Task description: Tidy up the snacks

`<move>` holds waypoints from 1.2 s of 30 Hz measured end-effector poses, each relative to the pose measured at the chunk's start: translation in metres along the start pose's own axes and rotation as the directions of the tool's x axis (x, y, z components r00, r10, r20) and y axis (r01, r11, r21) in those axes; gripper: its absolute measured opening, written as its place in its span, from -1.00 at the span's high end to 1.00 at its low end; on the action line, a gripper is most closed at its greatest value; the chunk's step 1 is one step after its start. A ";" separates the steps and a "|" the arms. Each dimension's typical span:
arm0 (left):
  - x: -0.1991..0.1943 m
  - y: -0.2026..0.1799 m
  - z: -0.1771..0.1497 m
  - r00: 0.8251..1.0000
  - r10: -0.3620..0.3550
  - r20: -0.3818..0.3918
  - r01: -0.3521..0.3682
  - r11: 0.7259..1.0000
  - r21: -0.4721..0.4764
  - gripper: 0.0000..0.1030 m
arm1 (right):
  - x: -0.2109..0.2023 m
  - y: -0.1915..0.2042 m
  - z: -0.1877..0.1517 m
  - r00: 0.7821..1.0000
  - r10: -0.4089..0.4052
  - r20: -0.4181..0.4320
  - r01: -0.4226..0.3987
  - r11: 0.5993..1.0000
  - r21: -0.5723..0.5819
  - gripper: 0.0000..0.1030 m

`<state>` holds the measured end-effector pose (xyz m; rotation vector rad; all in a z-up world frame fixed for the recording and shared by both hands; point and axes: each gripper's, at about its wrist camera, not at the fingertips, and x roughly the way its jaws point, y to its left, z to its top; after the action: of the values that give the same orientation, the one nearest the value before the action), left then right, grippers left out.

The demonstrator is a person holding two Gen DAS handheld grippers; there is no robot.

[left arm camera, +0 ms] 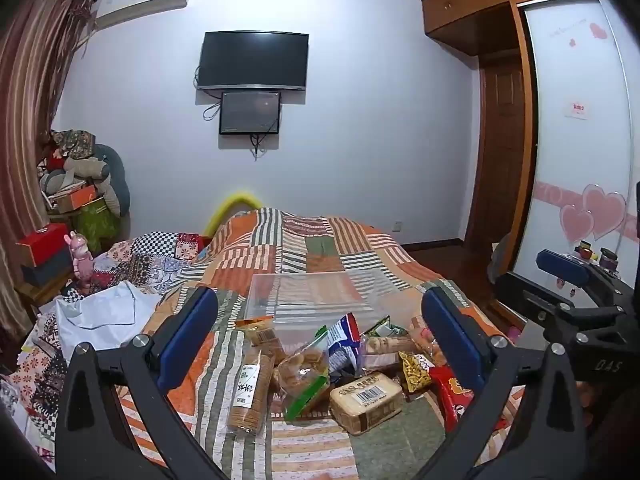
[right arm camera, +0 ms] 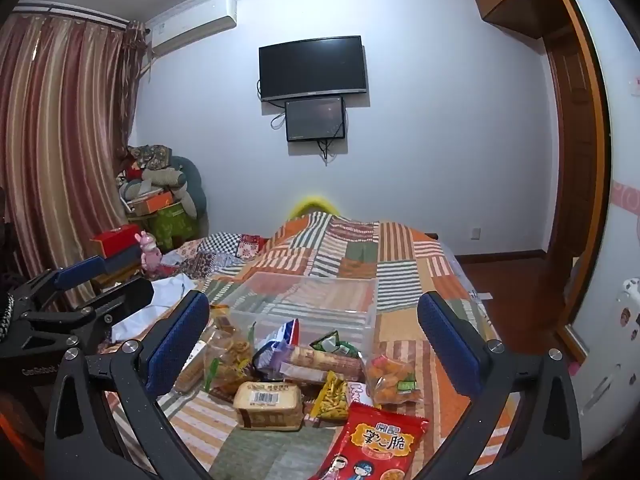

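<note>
Both of my grippers, left gripper (left arm camera: 320,336) and right gripper (right arm camera: 316,336), hang spread wide and empty over the near snacks (right arm camera: 288,368) heaped on the quilt (right arm camera: 400,248), since the clear bin (right arm camera: 320,300) just beyond, seemingly empty, awaits them.

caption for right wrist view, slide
Open right gripper above snack packets piled before a clear bin on the bed.
</note>
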<state>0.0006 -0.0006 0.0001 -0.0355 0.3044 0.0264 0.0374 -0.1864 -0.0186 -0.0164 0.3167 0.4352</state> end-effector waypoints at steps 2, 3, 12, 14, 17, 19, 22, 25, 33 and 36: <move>0.001 -0.002 0.000 1.000 0.010 -0.002 -0.010 1.000 0.004 -1.00 | 0.000 0.002 0.000 1.000 0.001 -0.004 -0.001 1.000 0.002 -1.00; 0.001 -0.004 0.001 1.000 0.015 -0.003 -0.015 1.000 0.006 -1.00 | 0.001 0.003 0.000 1.000 -0.001 -0.005 0.001 1.000 0.001 -1.00; -0.004 -0.001 -0.001 1.000 -0.013 0.019 0.013 1.000 -0.010 -1.00 | -0.001 -0.002 -0.001 1.000 0.012 0.014 -0.012 1.000 0.016 -1.00; -0.005 -0.002 0.000 1.000 -0.007 0.023 0.007 1.000 -0.006 -1.00 | -0.005 0.002 -0.001 1.000 0.011 0.023 -0.011 1.000 0.004 -1.00; -0.005 -0.003 0.001 1.000 -0.008 0.026 0.008 1.000 -0.004 -1.00 | -0.005 0.002 -0.001 1.000 0.015 0.024 -0.015 1.000 0.006 -1.00; -0.005 -0.002 0.001 1.000 -0.010 0.030 0.010 1.000 -0.005 -1.00 | -0.004 0.002 -0.002 1.000 0.014 0.025 -0.014 1.000 0.009 -1.00; -0.006 -0.003 0.000 0.999 -0.011 0.033 0.011 1.000 -0.004 -1.00 | -0.004 0.001 -0.002 1.000 0.012 0.025 -0.013 1.000 0.011 -1.00; -0.006 -0.003 0.000 0.999 -0.010 0.032 0.010 1.000 -0.002 -1.00 | -0.005 0.000 -0.001 1.000 0.009 0.024 -0.010 1.000 0.013 -1.00; -0.006 -0.004 -0.001 0.999 -0.009 0.034 0.009 1.000 -0.004 -1.00 | -0.005 -0.003 -0.002 1.000 0.010 0.029 -0.011 1.000 0.022 -1.00; -0.006 -0.004 -0.001 0.999 -0.008 0.035 0.008 1.000 -0.005 -1.00 | -0.007 -0.003 -0.001 0.999 0.009 0.032 -0.010 1.000 0.026 -1.00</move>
<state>-0.0055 -0.0045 0.0015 -0.0416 0.2697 0.0198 0.0326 -0.1925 -0.0179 0.0180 0.2911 0.4403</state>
